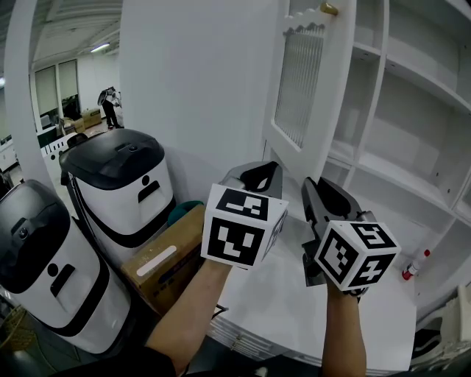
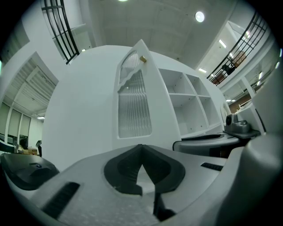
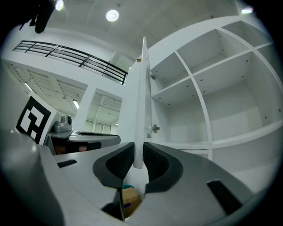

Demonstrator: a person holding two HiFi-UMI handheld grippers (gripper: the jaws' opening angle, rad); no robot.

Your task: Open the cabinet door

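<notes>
The right gripper [image 3: 138,161], in its view alone, seemingly clamps the cabinet door [image 3: 141,110]; left gripper [image 2: 141,152] closed.

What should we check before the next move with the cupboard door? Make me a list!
1. Grip: the right gripper has one finger on each side of the bottom edge of the cabinet door: ok.
2. Spare hand: the left gripper is shut, holds nothing and is off the door: ok.
3. Door open: it stands swung away and the shelves show: ok.
4. The gold knob is free, with nothing touching it: ok.
5. Room for the door to swing further: cannot tell.
</notes>
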